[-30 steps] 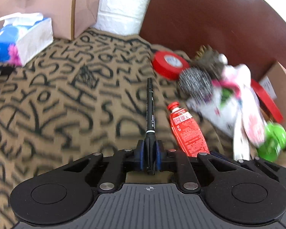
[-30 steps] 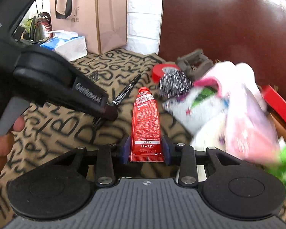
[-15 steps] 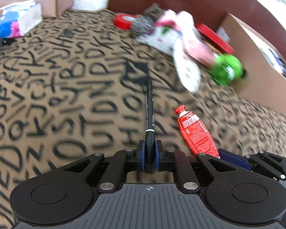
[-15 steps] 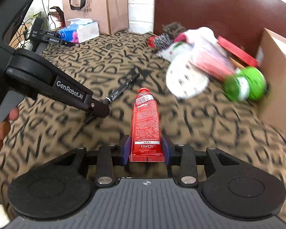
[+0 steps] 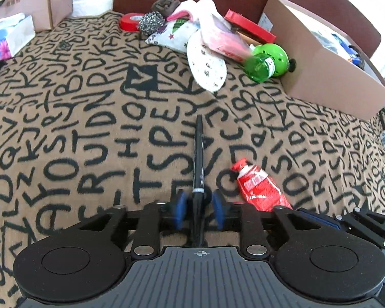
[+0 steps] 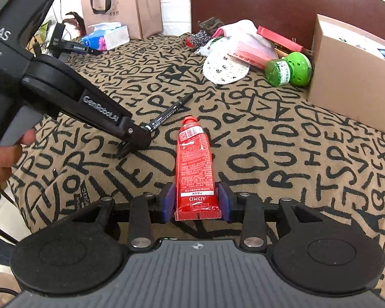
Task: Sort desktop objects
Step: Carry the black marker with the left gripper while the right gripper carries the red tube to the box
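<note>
Letter-patterned brown cloth (image 5: 95, 118), cardboard box (image 5: 328, 77), green bottle (image 5: 267, 63), tissue pack (image 5: 5, 38)

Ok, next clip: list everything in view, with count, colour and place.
pen: 1, black, between the opening pads of the left hand-held gripper
tube: 1, red, in the right hand-held gripper
bottle: 1, green, beside the cardboard box
cardboard box: 1, brown, far right
tape roll: 1, red, far side
scouring ball: 1, silver, next to the tape roll
tissue pack: 1, blue and white, far left
paper bag: 1, beige, behind the tissue pack
cloth: 1, tan with black letters, under everything
left hand-held gripper: 1, black, blue pads
right hand-held gripper: 1, black, blue pads
</note>
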{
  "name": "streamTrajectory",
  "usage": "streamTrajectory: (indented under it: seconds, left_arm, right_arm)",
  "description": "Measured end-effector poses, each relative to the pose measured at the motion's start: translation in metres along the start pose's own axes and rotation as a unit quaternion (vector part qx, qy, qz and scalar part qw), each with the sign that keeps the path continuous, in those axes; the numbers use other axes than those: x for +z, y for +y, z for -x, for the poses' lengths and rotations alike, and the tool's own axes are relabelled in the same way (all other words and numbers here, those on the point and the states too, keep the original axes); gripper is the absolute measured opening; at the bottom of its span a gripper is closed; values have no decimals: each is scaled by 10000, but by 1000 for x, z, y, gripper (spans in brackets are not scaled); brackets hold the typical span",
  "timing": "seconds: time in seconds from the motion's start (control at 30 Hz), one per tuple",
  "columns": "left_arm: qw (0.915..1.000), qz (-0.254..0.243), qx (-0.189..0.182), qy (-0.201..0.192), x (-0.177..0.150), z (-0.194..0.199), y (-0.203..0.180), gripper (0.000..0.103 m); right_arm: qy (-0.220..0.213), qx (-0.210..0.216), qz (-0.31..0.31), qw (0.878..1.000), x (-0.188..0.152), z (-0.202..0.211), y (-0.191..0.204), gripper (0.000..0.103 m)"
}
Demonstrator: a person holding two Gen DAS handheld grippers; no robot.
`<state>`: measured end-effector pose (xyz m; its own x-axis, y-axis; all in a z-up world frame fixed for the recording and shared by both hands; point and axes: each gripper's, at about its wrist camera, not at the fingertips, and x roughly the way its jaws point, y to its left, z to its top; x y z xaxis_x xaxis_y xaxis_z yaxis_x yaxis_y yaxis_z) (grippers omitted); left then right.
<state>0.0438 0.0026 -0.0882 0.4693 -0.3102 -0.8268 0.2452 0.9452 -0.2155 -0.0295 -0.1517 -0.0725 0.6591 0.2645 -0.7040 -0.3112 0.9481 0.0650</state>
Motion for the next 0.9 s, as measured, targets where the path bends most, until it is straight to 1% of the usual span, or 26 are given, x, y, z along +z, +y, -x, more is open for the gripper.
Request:
streamTrajectory:
  seconds: [0.03, 0.07, 0.17, 0.33, 0.4, 0.43, 0.47, 0.5, 0.6, 0.63, 0.7, 0.73, 0.77, 0.8, 0.83, 0.9]
  left_arm:
    - [10000, -21, 20, -16, 3, -2, -2, 55]
    - [10000, -42, 67, -35, 5, -3, -4, 59]
    - [9997, -93, 195, -63, 12, -9, -8, 59]
    - [9995, -166, 262, -58, 18, -17, -10, 59]
    - [9989, -273, 373, -54, 18, -17, -13, 49]
    - [9985, -347, 431, -52, 18, -18, -14, 33]
    - [9982, -378, 459, -42, 18, -18, -14, 22]
    - [9984, -362, 432, -25, 19, -17, -13, 20]
    - [9987, -319, 394, -6, 21, -19, -11, 20]
    - [9989, -309, 366, -8, 21, -19, -11, 38]
    - [9990, -285, 338, -6, 23, -21, -12, 38]
    - [9989, -317, 353, 1, 23, -21, -13, 36]
    - [9986, -364, 387, -2, 23, -21, -15, 20]
    - [9984, -400, 403, 11, 22, -21, -16, 13]
    - [9985, -412, 365, 32, 22, -20, -17, 8]
    - [9987, -429, 259, 79, 21, -19, -18, 6]
  right_arm:
    - [-25, -15, -18, 10000, 1, -1, 0, 42]
    - [-55, -18, -24, 10000, 4, -1, 0, 42]
    - [-115, -13, 9, 9999, 8, -4, 0, 42]
    - [-119, 23, 81, 9999, 12, -7, 1, 44]
    - [-80, 29, 78, 9999, 14, -12, -1, 44]
    - [-59, 42, 84, 9999, 14, -14, -1, 44]
    - [-36, 55, 92, 9999, 15, -16, -1, 44]
    - [-6, 70, 101, 9999, 16, -18, -1, 44]
    - [5, 83, 159, 9998, 17, -21, 1, 42]
    - [11, 93, 175, 9998, 17, -22, 1, 41]
    - [19, 99, 180, 9998, 18, -25, 2, 41]
    - [17, 99, 181, 9998, 19, -26, 2, 41]
    - [19, 101, 189, 9998, 19, -26, 2, 39]
    - [25, 107, 211, 9997, 19, -26, 3, 39]
    - [34, 127, 237, 9996, 19, -25, 3, 38]
    - [60, 149, 249, 9996, 17, -21, 2, 38]
